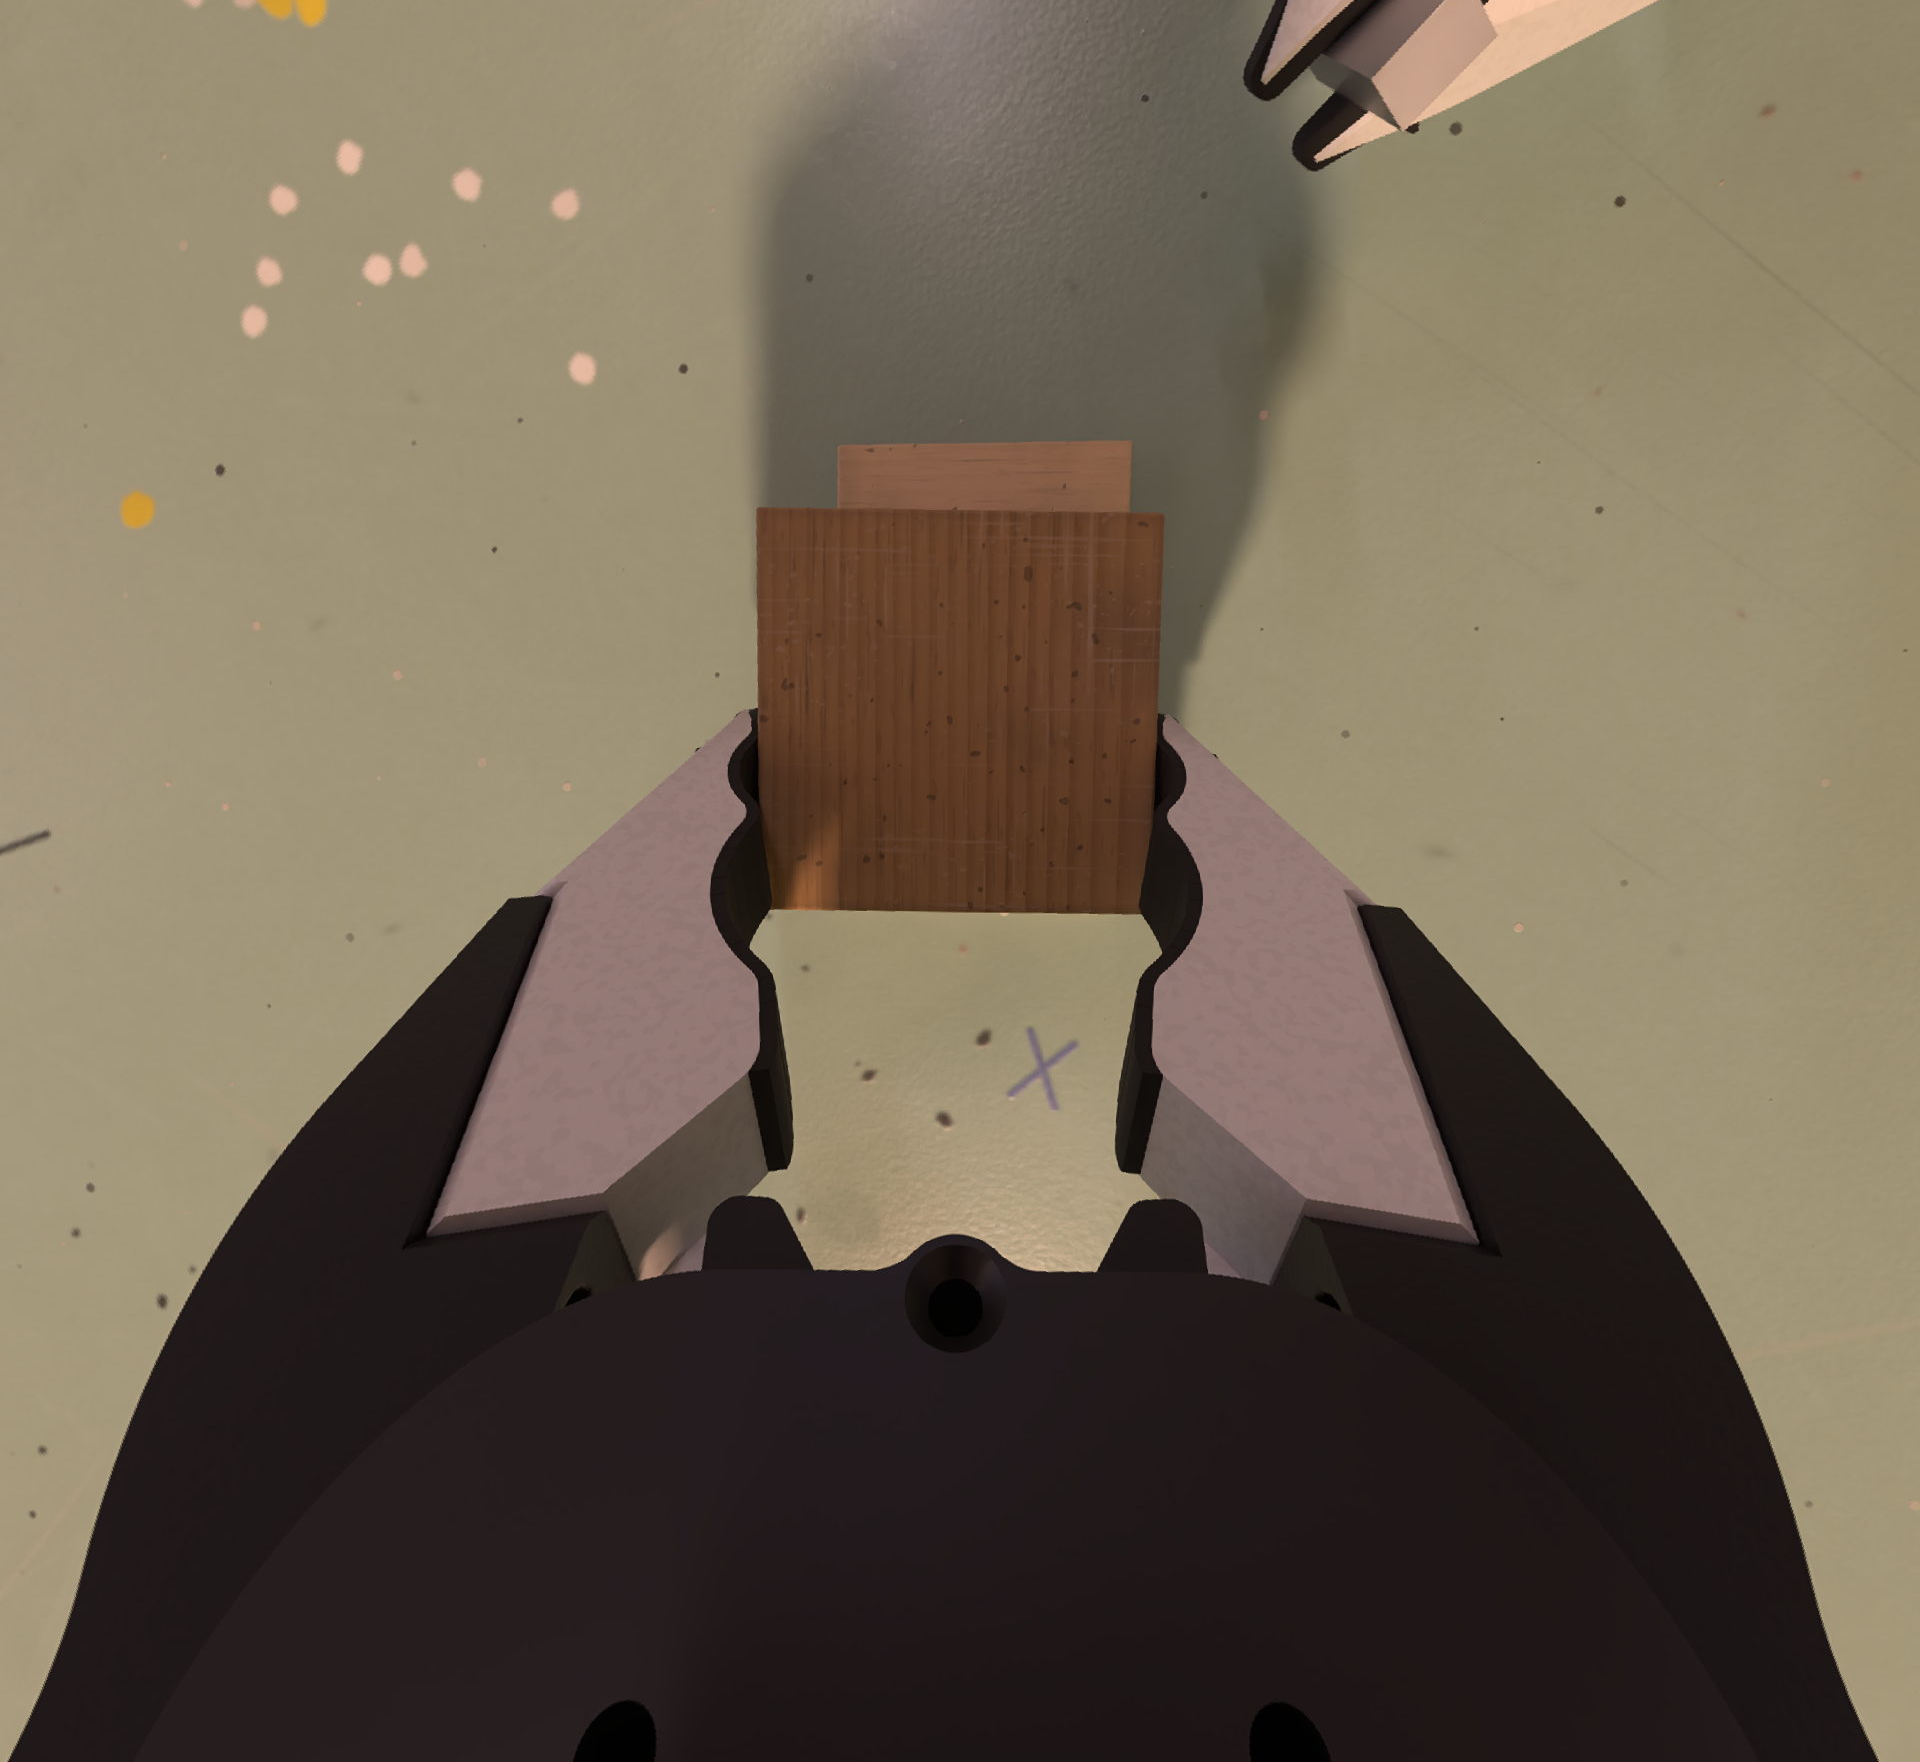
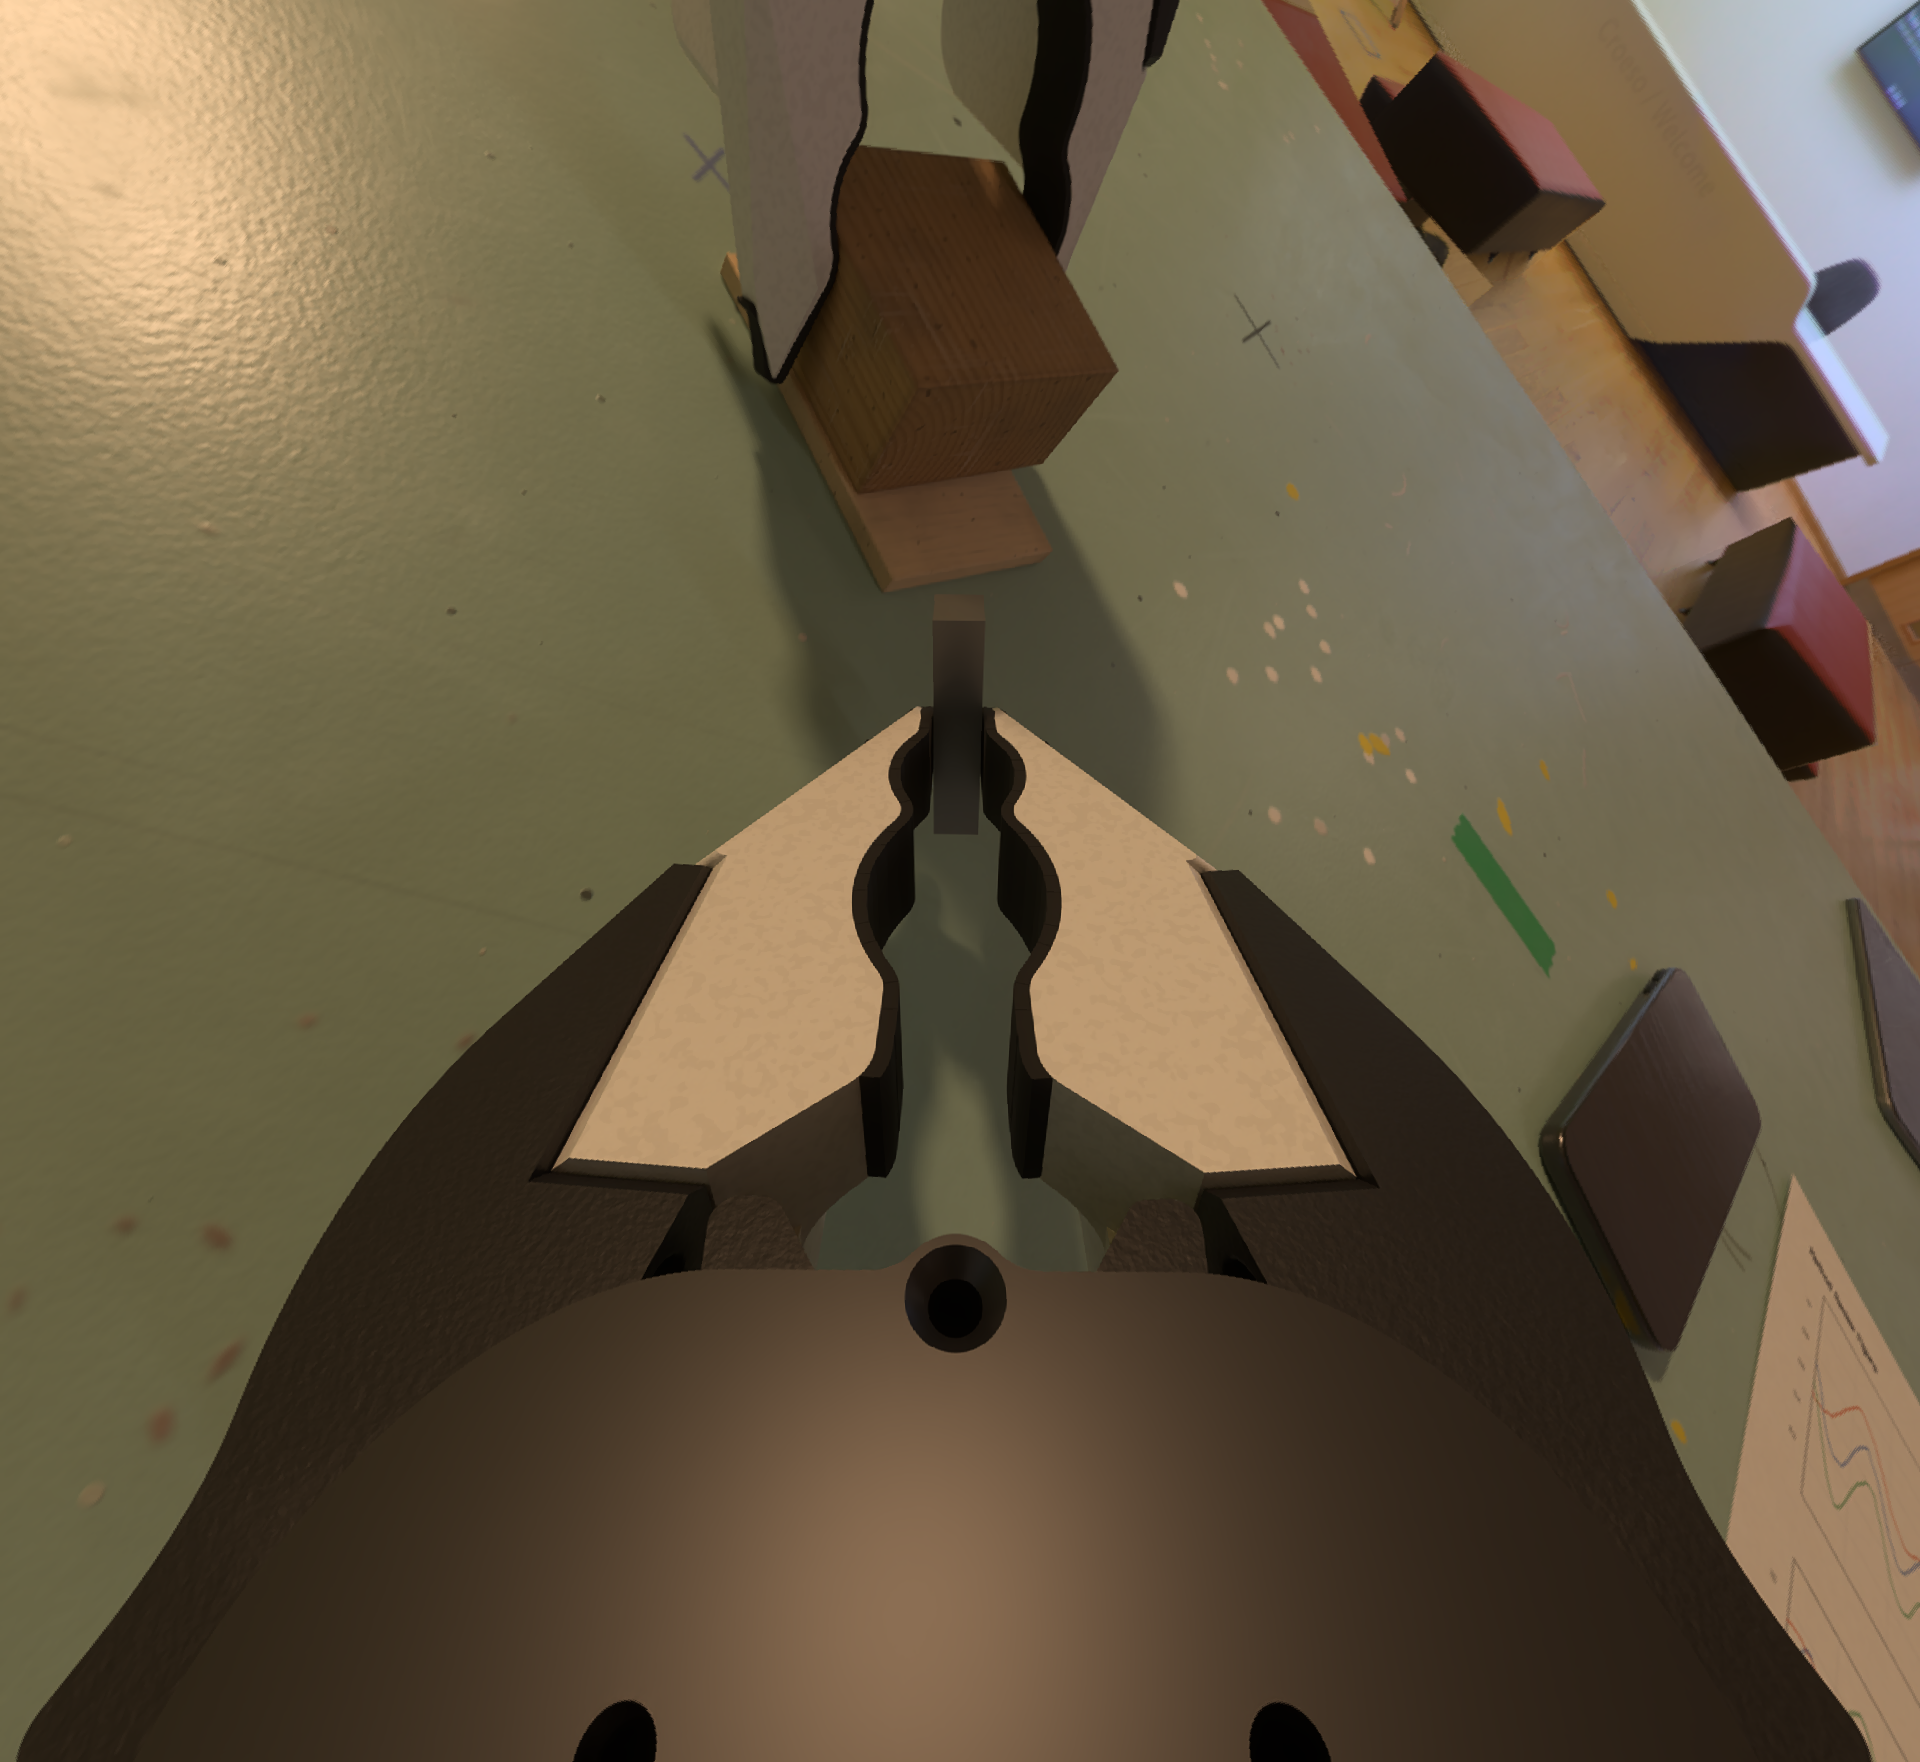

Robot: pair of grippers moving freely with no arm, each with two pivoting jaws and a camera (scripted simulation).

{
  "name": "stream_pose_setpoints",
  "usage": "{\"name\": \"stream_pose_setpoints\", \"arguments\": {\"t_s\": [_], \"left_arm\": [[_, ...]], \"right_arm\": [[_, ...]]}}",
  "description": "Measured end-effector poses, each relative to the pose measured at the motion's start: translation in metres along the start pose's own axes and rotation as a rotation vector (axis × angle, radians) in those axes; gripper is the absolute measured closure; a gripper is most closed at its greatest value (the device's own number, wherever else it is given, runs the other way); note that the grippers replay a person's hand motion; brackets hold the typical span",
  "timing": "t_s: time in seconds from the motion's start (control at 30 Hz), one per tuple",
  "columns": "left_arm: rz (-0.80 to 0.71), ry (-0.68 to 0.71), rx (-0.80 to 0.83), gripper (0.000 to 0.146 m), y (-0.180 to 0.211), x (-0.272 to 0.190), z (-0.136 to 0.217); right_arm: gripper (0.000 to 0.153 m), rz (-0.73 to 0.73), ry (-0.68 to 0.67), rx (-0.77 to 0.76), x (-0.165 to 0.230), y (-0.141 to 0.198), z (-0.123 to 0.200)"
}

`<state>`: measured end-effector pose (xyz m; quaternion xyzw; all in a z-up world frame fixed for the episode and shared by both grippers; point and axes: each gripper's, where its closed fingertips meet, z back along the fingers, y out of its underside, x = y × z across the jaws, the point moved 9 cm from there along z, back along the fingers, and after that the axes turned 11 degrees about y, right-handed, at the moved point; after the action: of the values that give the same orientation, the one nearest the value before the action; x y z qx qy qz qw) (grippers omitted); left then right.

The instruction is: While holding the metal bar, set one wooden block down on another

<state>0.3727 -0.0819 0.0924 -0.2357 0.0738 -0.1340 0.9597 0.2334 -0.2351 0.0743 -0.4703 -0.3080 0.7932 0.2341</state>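
Note:
In the left wrist view my left gripper [image 1: 956,725] is shut on a dark wooden block [image 1: 956,673], with its fingers against the block's two sides. A lighter wooden block [image 1: 985,474] shows just beyond and under it. In the right wrist view the dark block [image 2: 966,341] rests on the flat light block [image 2: 956,528] on the green table, with the left gripper [image 2: 914,299] still around it. My right gripper [image 2: 954,720] is shut on a grey metal bar [image 2: 956,673], just short of the blocks. The right gripper [image 1: 1299,117] and the bar [image 1: 1397,45] also show at the top right of the left wrist view.
The green table [image 2: 312,465] carries paint specks and a pen cross [image 1: 1042,1068]. A green tape strip [image 2: 1501,891], a dark flat device [image 2: 1652,1151] and a sheet with graphs [image 2: 1829,1463] lie near the table's right edge. Stools [image 2: 1496,154] stand on the floor beyond.

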Motion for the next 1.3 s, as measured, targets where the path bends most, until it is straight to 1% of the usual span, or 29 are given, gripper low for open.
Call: {"name": "stream_pose_setpoints", "arguments": {"t_s": [0.17, 0.33, 0.43, 0.5, 0.57, 0.63, 0.67, 0.73, 0.83, 0.93, 1.1, 1.3], "left_arm": [[-0.018, 0.011, 0.0, 0.074, -0.004, -0.001, -0.004], [-0.016, -0.018, -0.031, 0.074, -0.004, -0.002, -0.004], [-0.005, -0.047, -0.057, 0.064, -0.002, -0.001, 0.004], [-0.008, -0.074, -0.093, 0.061, -0.002, -0.002, 0.015], [-0.023, -0.115, -0.152, 0.061, -0.004, -0.008, 0.028], [-0.08, -0.177, -0.224, 0.069, -0.009, -0.021, 0.038], [-0.109, -0.219, -0.252, 0.076, -0.011, -0.028, 0.041], [-0.169, -0.258, -0.29, 0.088, -0.016, -0.045, 0.039], [-0.267, -0.295, -0.305, 0.1, -0.02, -0.066, 0.03], [-0.332, -0.323, -0.293, 0.11, -0.019, -0.075, 0.021], [-0.329, -0.31, -0.347, 0.126, -0.018, -0.075, 0.019], [-0.353, -0.305, -0.347, 0.14, -0.015, -0.078, 0.018]], "right_arm": [[0.145, -0.007, 0.001, 0.002, 0.001, 0.003, 0.006], [0.145, -0.004, -0.005, 0.002, 0.002, 0.003, 0.007], [0.145, -0.023, -0.009, -0.008, 0.001, 0.001, 0.008], [0.145, -0.06, -0.018, -0.024, -0.001, -0.001, 0.01], [0.145, -0.145, -0.04, -0.056, -0.004, -0.006, 0.01], [0.145, -0.259, -0.076, -0.099, -0.009, -0.011, 0.01], [0.145, -0.305, -0.094, -0.114, -0.011, -0.014, 0.01], [0.145, -0.4, -0.144, -0.152, -0.014, -0.02, 0.008], [0.145, -0.537, -0.23, -0.221, -0.018, -0.027, 0.005], [0.145, -0.615, -0.307, -0.257, -0.02, -0.031, 0.002], [0.145, -0.656, -0.383, -0.271, -0.019, -0.034, -0.003], [0.145, -0.626, -0.411, -0.247, -0.016, -0.036, -0.005]]}}
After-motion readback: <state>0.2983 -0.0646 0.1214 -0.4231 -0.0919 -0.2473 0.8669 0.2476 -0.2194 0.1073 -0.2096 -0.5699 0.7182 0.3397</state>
